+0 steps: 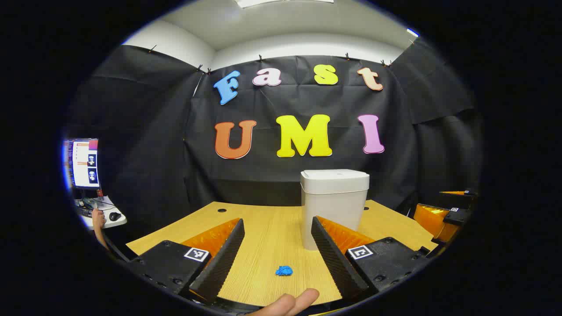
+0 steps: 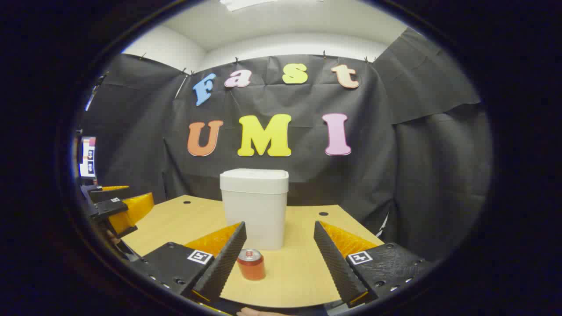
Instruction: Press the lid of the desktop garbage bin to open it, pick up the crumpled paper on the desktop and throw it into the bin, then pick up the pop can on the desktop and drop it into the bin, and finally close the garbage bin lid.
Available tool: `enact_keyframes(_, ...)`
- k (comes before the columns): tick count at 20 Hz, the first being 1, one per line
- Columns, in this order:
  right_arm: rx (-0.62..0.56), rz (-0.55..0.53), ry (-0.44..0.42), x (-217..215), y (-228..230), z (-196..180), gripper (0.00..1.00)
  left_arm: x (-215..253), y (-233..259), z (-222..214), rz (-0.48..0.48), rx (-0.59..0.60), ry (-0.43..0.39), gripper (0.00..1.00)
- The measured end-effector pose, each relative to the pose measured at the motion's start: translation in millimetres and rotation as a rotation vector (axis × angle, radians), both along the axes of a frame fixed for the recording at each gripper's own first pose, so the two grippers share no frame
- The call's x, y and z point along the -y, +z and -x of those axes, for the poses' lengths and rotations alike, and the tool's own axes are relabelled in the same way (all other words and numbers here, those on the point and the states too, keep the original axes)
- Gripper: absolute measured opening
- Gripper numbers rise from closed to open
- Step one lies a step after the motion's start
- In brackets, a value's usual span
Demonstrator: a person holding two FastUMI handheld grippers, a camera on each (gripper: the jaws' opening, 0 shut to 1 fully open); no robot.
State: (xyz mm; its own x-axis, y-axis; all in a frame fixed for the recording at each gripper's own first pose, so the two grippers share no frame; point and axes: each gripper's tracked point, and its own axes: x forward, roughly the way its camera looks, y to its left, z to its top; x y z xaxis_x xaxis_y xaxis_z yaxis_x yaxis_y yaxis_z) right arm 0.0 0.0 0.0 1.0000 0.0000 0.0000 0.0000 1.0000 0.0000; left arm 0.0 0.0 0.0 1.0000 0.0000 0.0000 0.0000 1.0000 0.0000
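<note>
The garbage bin (image 1: pixel 334 206) is being seen with its lid (image 1: pixel 335 180) closed, so no step of the task is judged as done: the lid is not yet pressed, and both pieces of rubbish are lying on the desktop (image 1: pixel 268 237).

In the left gripper view, the left gripper (image 1: pixel 277 250) is being held low over the near edge of the desktop, its two fingers spread wide with nothing between them. The crumpled paper (image 1: pixel 284 271) is lying on the wood near this gripper, between the lines of its fingers but touching neither, well in front of the bin. It is looking like a small blue ball, loosely wrinkled. The bin is standing upright behind it, toward the far right of the desktop: a pale box with rounded corners and a flat lid sitting level on the rim.

In the right gripper view, the right gripper (image 2: pixel 280 252) is also being held open and empty. The pop can (image 2: pixel 250 263) is standing upright just beside its left finger; whether it is touching cannot be told. The can is reddish with a silver top, and it is being seen near the front of the bin (image 2: pixel 255 208).

All four steps are being judged as left: opening, the paper, the can, closing.
</note>
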Motion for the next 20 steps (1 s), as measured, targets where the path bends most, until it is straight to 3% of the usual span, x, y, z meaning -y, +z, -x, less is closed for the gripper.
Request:
enact_keyframes(11, -0.013, 0.009, 0.003, 8.8, -10.1, -3.2, 0.96, 9.6, -11.2, -5.2, -0.004, -0.029, -0.022, 0.99)
enact_keyframes(16, -0.008, 0.035, 0.003, 3.3, 5.8, -26.8, 0.95, 6.7, -12.5, -6.8, -0.01, -0.035, -0.021, 0.99)
enact_keyframes(19, -0.003, 0.051, -0.019, 3.8, 23.6, -47.7, 0.83, 3.0, -12.9, -8.2, -0.009, -0.036, -0.017, 0.99)
enact_keyframes(20, -0.002, 0.054, -0.016, -0.1, 31.2, -54.5, 0.74, 0.7, -13.3, -8.7, -0.009, -0.038, -0.013, 0.99)
